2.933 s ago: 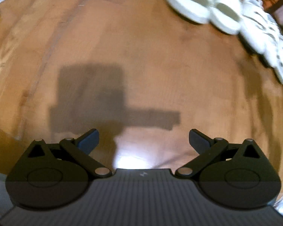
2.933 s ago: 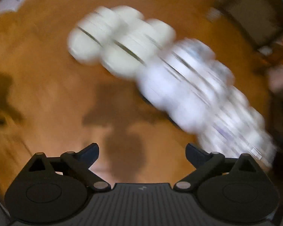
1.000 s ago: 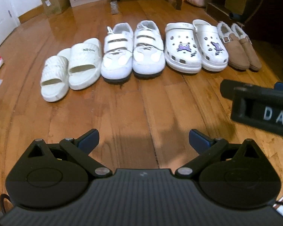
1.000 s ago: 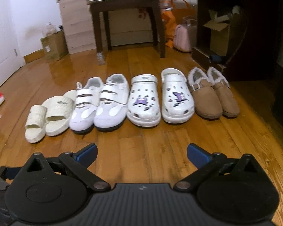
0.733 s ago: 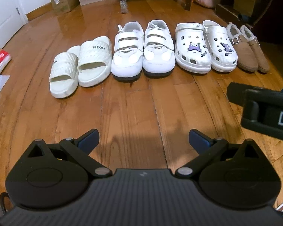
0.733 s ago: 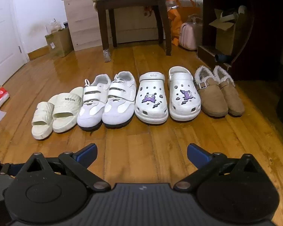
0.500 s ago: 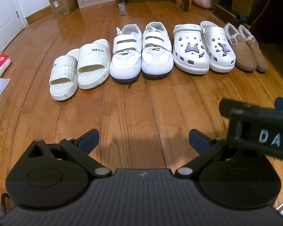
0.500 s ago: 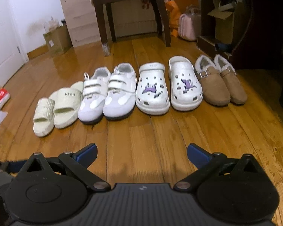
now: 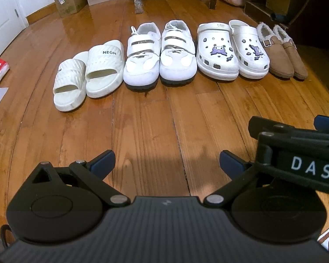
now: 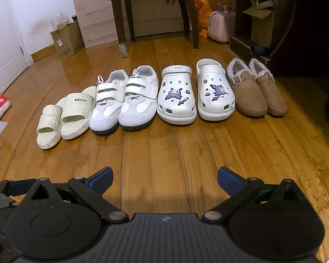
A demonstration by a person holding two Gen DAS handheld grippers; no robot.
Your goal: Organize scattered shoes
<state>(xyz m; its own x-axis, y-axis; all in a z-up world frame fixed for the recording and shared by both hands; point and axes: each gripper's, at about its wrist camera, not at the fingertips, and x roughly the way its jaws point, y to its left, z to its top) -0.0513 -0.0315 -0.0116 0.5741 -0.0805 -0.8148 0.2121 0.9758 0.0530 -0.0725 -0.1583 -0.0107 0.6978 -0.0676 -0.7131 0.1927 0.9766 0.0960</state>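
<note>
4 pairs stand side by side in 1 row on the wooden floor: slides, sneakers, clogs and slippers. The left gripper and right gripper hover well back, both released and empty. The sorting looks finished, so the best move is a final check of the toe line; the outer slide sits slightly forward and could be nudged back.
</note>
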